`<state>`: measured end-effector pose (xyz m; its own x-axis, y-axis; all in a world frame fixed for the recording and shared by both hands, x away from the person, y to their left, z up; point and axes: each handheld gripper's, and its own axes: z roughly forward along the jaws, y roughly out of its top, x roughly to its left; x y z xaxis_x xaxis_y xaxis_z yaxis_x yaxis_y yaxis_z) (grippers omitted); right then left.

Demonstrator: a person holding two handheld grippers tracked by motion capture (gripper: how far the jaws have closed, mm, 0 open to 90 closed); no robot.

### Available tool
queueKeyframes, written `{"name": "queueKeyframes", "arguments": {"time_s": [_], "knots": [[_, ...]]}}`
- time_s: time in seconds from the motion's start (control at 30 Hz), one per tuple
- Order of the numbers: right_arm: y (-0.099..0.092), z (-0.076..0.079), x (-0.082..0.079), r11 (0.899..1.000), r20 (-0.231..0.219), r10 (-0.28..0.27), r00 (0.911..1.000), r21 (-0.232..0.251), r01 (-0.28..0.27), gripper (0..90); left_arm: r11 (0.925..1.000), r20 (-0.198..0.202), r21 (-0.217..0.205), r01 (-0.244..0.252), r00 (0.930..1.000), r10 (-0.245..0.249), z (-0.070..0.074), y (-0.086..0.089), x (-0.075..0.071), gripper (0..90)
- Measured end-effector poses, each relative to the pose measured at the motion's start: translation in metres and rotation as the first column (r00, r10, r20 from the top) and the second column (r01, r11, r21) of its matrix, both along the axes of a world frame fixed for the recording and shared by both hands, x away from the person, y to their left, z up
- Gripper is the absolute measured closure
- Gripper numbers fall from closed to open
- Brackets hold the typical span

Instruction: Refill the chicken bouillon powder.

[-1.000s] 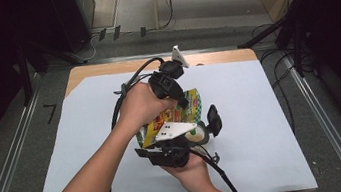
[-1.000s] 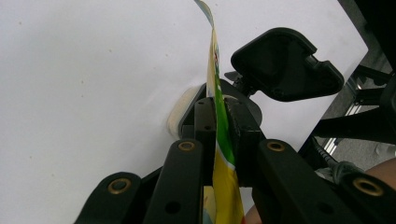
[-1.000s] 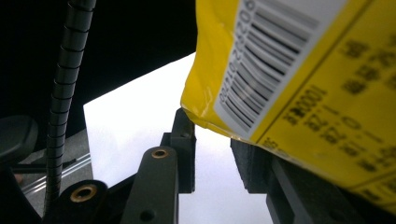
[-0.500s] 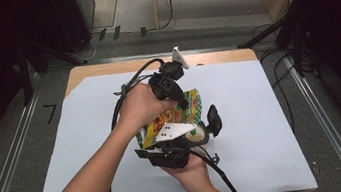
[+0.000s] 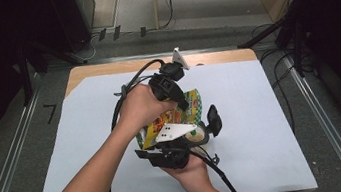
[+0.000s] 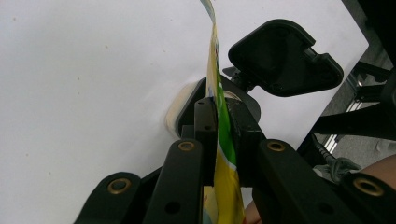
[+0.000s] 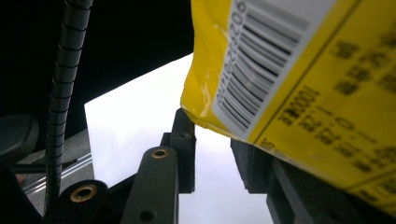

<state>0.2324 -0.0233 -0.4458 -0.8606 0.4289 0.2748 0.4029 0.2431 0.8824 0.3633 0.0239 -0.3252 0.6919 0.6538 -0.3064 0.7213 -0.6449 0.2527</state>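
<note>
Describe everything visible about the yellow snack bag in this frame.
The yellow snack bag is a flat, glossy foil-like packet, yellow with a green patterned edge, and has a white barcode panel and dark print on its back. It is lifted above the white table sheet. The left gripper is clamped on its thin edge, seen edge-on. In the right gripper view the bag's corner hangs over the right gripper, whose jaws stand apart.

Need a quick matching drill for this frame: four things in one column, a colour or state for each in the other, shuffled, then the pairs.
1. left gripper
2. right gripper
3. snack bag
4. table cover

a. white sheet
b. yellow and green
c. jaws apart, bag corner above them
d. jaws shut on the bag's edge

Pairs: 1-d, 2-c, 3-b, 4-a
</note>
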Motion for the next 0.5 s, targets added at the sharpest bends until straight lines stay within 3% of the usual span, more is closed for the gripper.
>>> {"name": "queueKeyframes", "arguments": {"time_s": [0.5], "knots": [[0.0006, -0.0001, -0.0002, 1.0, 0.0, 0.0, 1.0, -0.002, 0.0, 72.5, 1.0, 0.001, -0.006, -0.004, 1.0, 0.004, -0.0015, 0.0015, -0.0001, 84.4]]}}
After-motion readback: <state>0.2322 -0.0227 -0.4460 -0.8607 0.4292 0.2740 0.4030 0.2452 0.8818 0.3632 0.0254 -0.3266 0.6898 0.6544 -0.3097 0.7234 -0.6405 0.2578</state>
